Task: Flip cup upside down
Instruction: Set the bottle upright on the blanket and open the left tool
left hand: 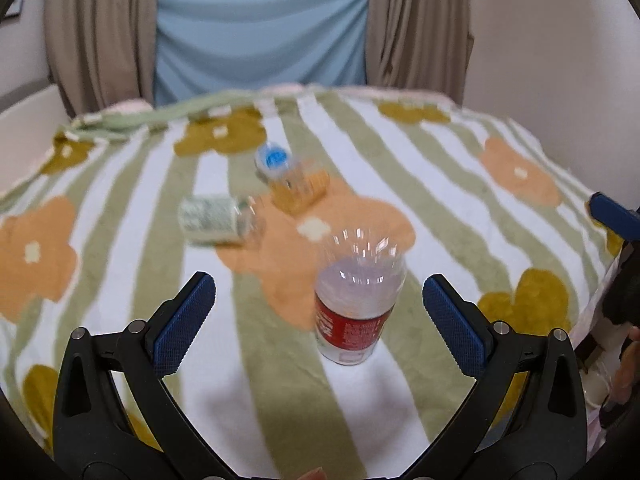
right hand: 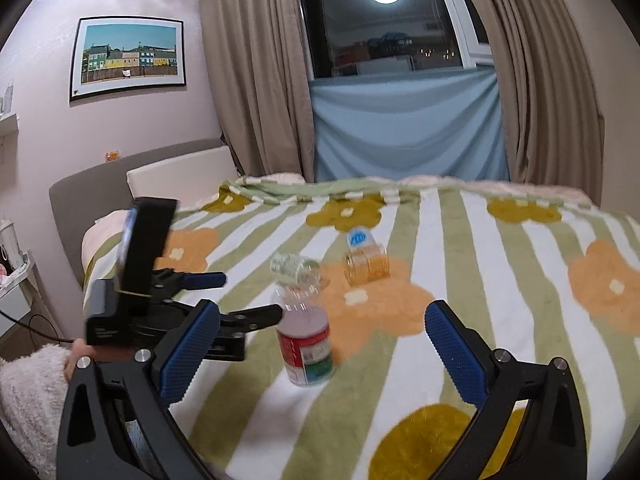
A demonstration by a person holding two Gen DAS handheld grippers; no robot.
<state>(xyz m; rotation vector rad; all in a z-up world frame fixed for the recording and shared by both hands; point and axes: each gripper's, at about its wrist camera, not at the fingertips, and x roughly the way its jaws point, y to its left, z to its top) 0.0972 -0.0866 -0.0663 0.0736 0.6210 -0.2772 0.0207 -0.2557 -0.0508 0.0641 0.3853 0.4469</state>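
A clear plastic cup with a red label (left hand: 356,304) stands on the striped flower blanket, clear closed end up; it also shows in the right wrist view (right hand: 306,340). My left gripper (left hand: 318,320) is open, its blue pads either side of the cup and a little nearer than it. In the right wrist view the left gripper (right hand: 224,304) reaches in from the left, close to the cup. My right gripper (right hand: 322,354) is open and empty, back from the cup.
A clear cup with a green label (left hand: 218,218) lies on its side beyond, also seen in the right wrist view (right hand: 294,266). An amber cup with a blue-and-white end (left hand: 294,178) lies further back. Curtains, a window and a headboard (right hand: 120,184) surround the bed.
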